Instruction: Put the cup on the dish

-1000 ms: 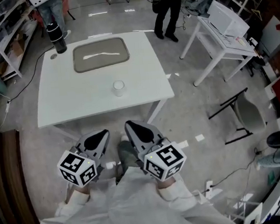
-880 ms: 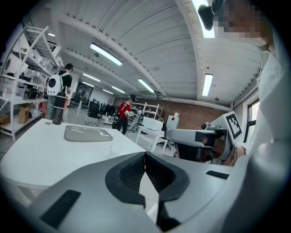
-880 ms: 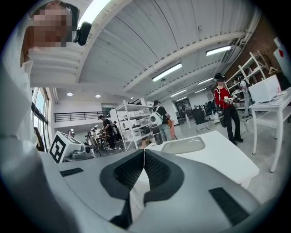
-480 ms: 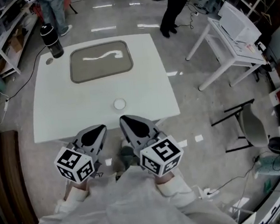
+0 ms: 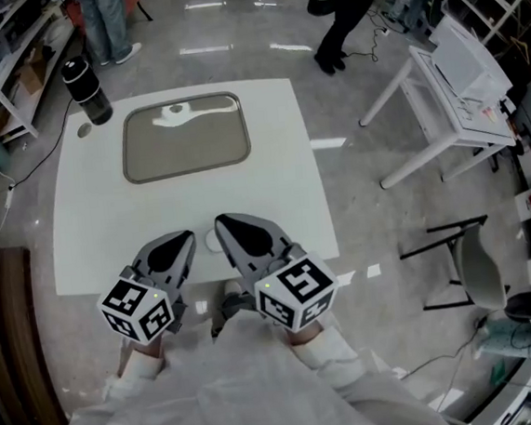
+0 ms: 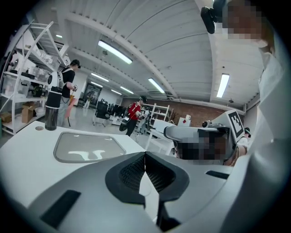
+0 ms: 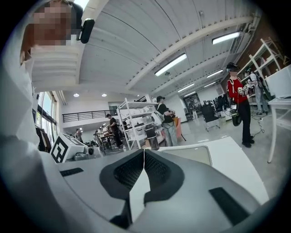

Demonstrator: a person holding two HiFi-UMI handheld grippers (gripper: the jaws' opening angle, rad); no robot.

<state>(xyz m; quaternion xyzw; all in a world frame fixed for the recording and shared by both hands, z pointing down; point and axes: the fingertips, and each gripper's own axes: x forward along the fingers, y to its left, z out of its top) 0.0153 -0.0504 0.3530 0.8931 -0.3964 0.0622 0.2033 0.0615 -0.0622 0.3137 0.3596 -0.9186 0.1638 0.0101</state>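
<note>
Left hand-held gripper [image 5: 184, 237]: jaws together, nothing held, lower centre, over the worktop's [image 5: 279, 159] near edge.
Right hand-held gripper [image 5: 222, 222]: likewise closed and empty, just beside it.
Cup [image 5: 211, 243]: on the worktop, peeking out between the 2.
Dish [image 5: 183, 135]: upper left, empty, well apart from the cup.
Why: probably an approach; jaws must part before any grasp.
</note>
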